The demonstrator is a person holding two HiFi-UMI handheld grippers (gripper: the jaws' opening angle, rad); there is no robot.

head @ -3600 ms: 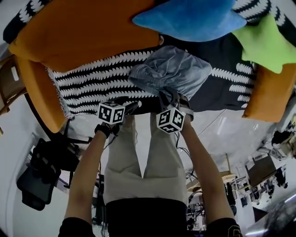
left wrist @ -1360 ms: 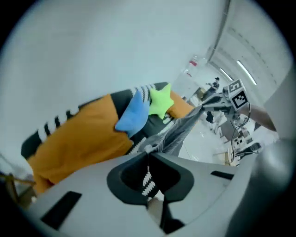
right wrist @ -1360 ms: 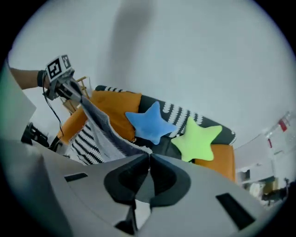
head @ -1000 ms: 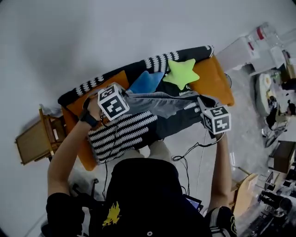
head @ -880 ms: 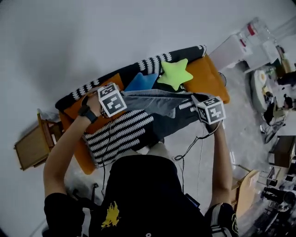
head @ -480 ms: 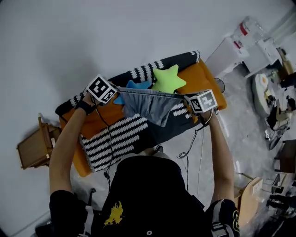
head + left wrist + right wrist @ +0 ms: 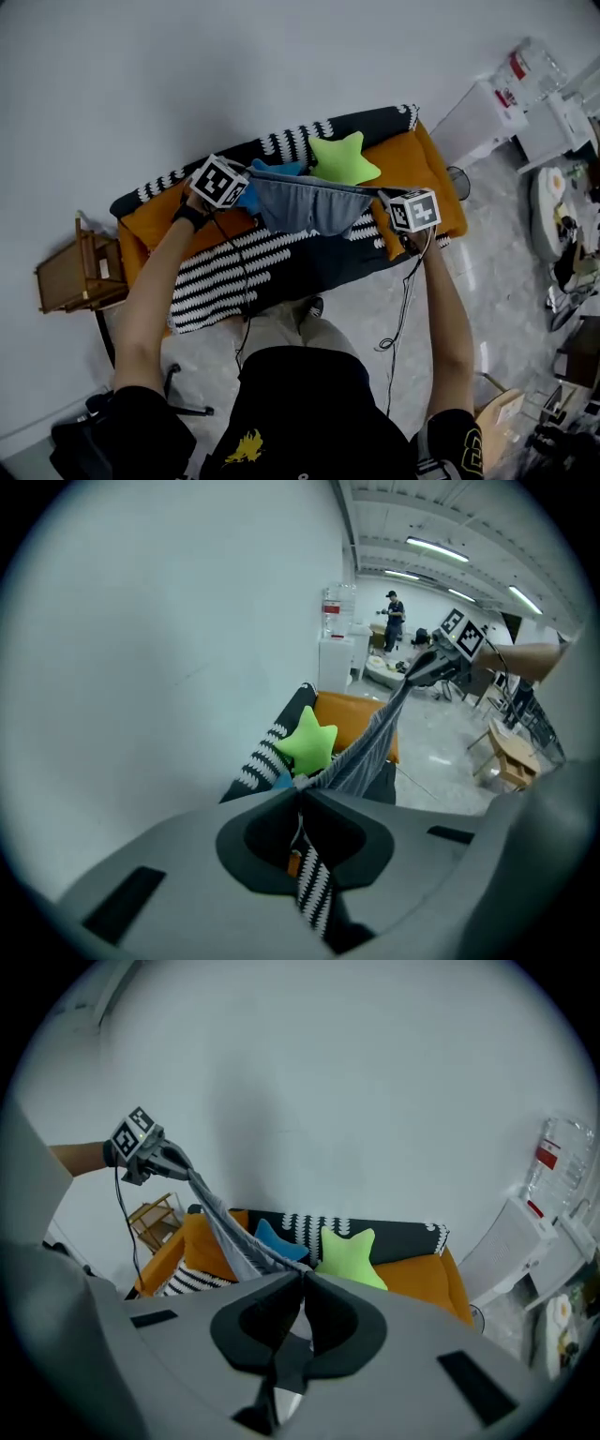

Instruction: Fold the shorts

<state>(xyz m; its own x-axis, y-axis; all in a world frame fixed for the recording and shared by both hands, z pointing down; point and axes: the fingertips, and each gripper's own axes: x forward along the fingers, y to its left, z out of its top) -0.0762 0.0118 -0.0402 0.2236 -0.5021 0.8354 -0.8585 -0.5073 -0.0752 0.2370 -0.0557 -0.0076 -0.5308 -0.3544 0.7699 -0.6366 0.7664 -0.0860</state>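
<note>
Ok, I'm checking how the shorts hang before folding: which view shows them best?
The head view: the shorts hang spread between the left gripper and right gripper, both shut on the top edge, the whole outline showing. Each gripper view shows only a taut strip of cloth running edge-on to the other gripper.

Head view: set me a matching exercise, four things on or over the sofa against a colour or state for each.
Things:
1. shorts
2. star cushion
3. sofa
4. throw

Colour or state:
a. green
b. black and white stripes
c. grey, stretched out in the air
d. orange

Pairs: 1-c, 2-a, 3-d, 4-b
</note>
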